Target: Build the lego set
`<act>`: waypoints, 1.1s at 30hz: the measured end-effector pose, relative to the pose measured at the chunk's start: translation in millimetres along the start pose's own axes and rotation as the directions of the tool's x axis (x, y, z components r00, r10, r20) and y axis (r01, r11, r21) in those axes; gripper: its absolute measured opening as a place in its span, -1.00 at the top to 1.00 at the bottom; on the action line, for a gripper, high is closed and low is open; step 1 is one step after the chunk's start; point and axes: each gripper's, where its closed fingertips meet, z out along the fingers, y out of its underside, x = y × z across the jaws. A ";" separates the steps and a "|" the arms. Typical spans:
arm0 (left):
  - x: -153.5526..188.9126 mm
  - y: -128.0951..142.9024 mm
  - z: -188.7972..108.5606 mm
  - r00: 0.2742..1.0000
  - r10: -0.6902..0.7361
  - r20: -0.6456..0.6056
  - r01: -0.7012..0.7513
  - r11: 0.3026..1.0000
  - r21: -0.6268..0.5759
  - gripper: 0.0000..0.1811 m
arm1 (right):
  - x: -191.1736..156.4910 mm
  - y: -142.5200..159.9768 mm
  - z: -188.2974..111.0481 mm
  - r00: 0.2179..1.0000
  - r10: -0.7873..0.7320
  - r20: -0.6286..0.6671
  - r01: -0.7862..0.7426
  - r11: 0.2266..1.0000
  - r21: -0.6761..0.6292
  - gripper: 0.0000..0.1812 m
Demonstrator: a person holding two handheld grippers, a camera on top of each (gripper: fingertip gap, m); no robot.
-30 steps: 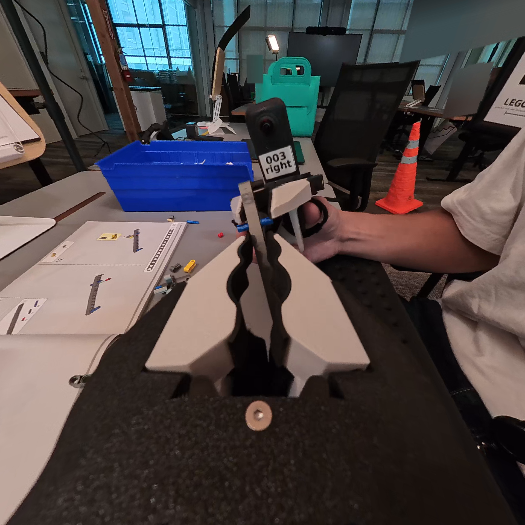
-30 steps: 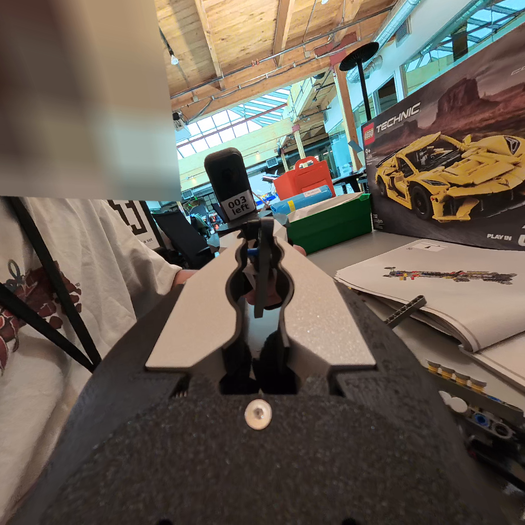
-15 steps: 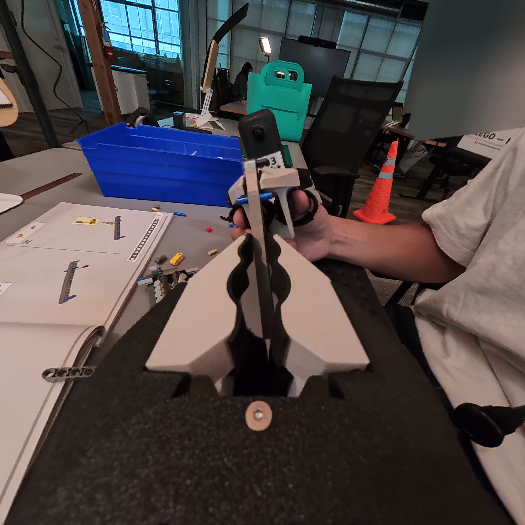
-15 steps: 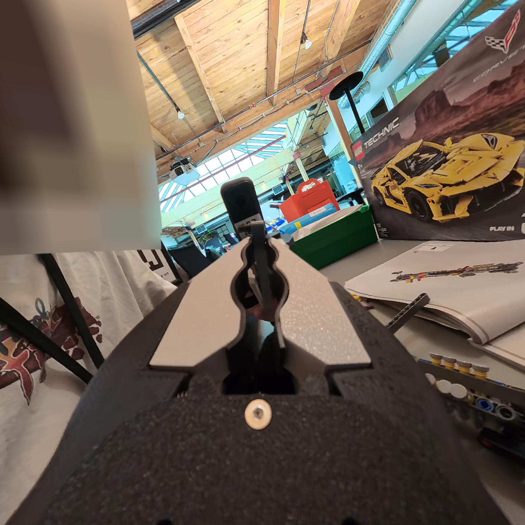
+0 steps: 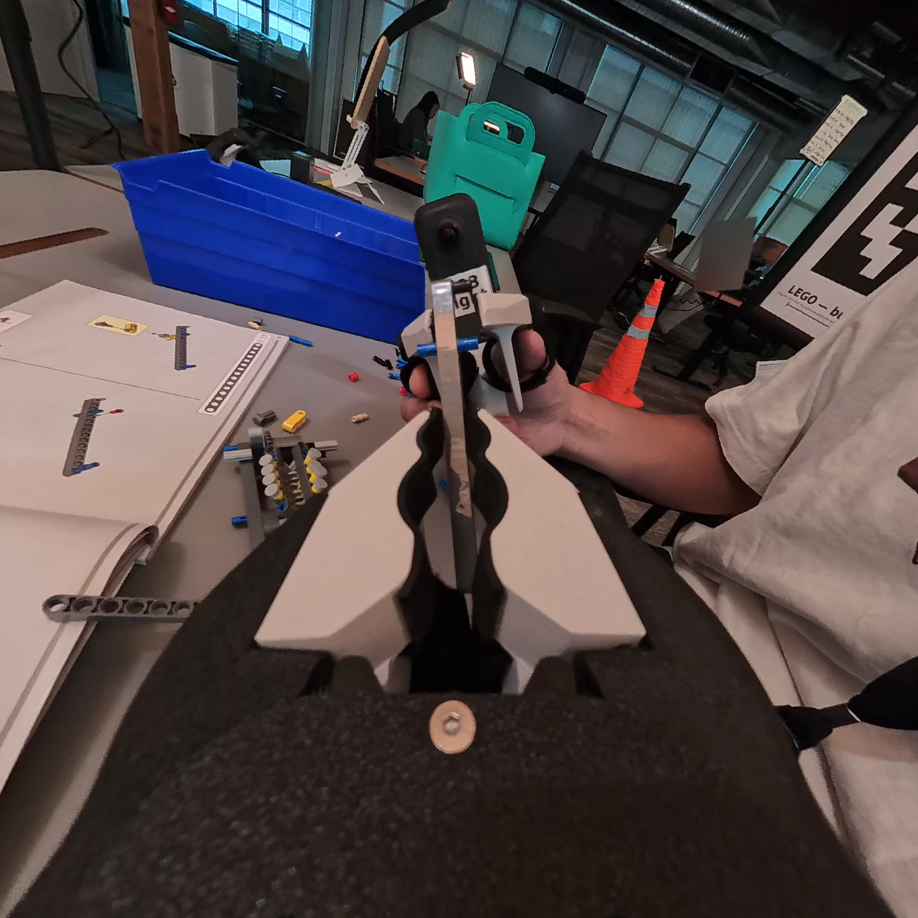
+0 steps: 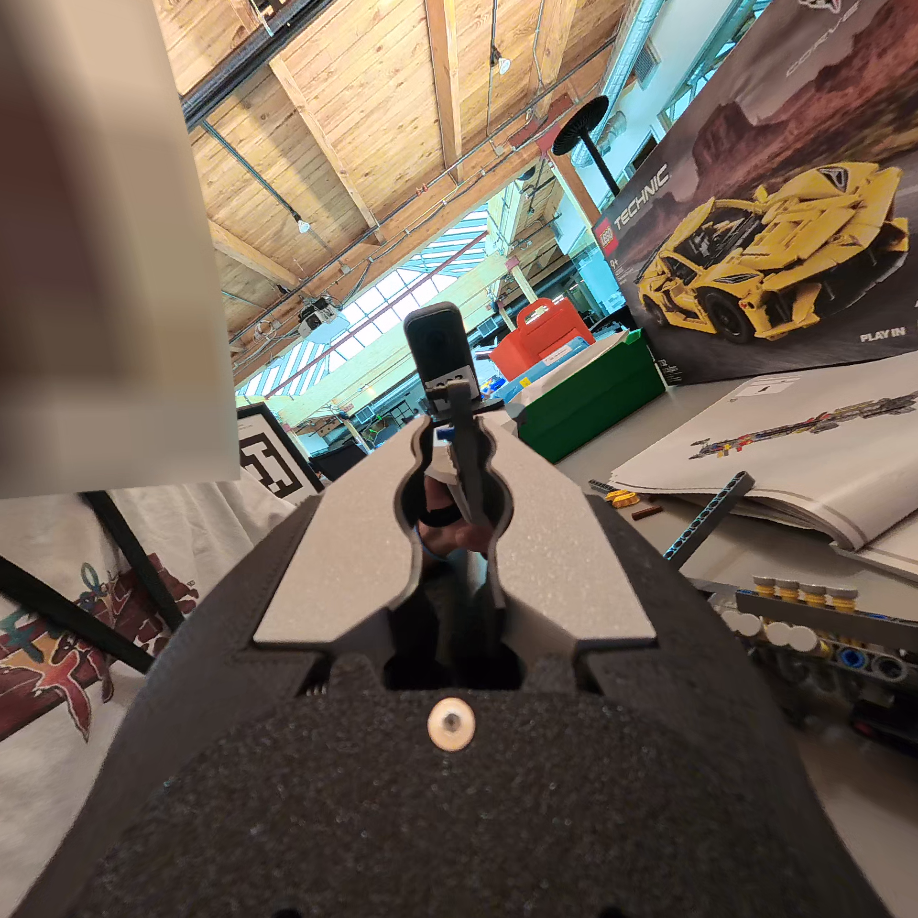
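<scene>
Since a second ago, both grippers have lifted and tilted, so the left wrist view now looks down on more of the table and the small engine block has come into view.

From the left wrist view, the left gripper [image 5: 454, 497] has pale, wedge-shaped plastic fingers [image 5: 347, 556] with wavy black rubber inner edges, set in a rough black foam-textured body. They are pressed together on a flat grey lego beam [image 5: 454, 422] that stands nearly upright, seen edge-on. A thin blue pin [image 5: 447, 346] crosses the beam near its top. Just beyond the beam, the right gripper [image 5: 462, 338] faces back, held by a hand [image 5: 526, 407] with fingers through black loops.

Left of the beam, on the matte grey table [image 5: 323, 377], lies the engine block [image 5: 283, 477], a ribbed grey frame with rows of white and yellow round caps. Further left, an open instruction booklet [image 5: 99, 397] has a grey holed beam [image 5: 119, 607] on its lower edge. A glossy blue plastic bin [image 5: 268, 248] sits behind.

From the right wrist view, the right gripper [image 6: 454, 477] is likewise clamped on the same grey beam [image 6: 469, 467]. Right of the beam stand a green bin [image 6: 591, 397] and the printed cardboard set box [image 6: 775, 223].
</scene>
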 end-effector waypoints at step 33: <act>4.7 3.6 6.7 0.996 -0.070 -0.062 0.070 0.998 0.005 0.91 | 5.5 3.0 0.8 0.997 0.075 -0.008 -0.075 0.997 0.008 0.93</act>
